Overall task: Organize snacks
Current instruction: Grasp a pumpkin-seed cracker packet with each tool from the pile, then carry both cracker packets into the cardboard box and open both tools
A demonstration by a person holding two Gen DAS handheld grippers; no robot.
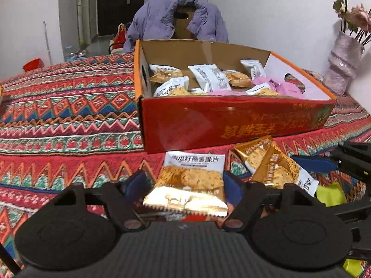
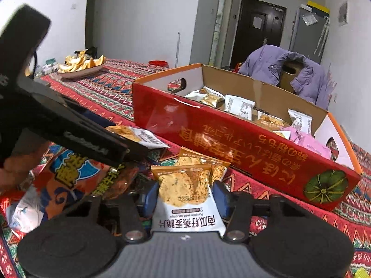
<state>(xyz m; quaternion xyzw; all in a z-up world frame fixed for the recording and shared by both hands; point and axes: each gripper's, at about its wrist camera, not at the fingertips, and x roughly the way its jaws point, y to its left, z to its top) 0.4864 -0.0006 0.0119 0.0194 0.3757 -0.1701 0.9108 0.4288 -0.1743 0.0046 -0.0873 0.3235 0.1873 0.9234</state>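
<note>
Left claw point(image 1: 185, 183) straddles a gold cracker packet point(image 1: 189, 183); whether it grips is unclear. Right claw point(image 2: 185, 199) pinches a white cracker packet point(image 2: 185, 197) near the red box point(image 2: 231, 139).

Home: patterned tablecloth point(image 1: 69, 106), jacket-draped chair point(image 1: 176, 20), flower vase point(image 1: 343, 62).

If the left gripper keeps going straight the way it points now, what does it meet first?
Probably the red cardboard box: its near wall stands directly beyond the oat crisp packet between the left gripper fingers. Depth is uncertain.
</note>
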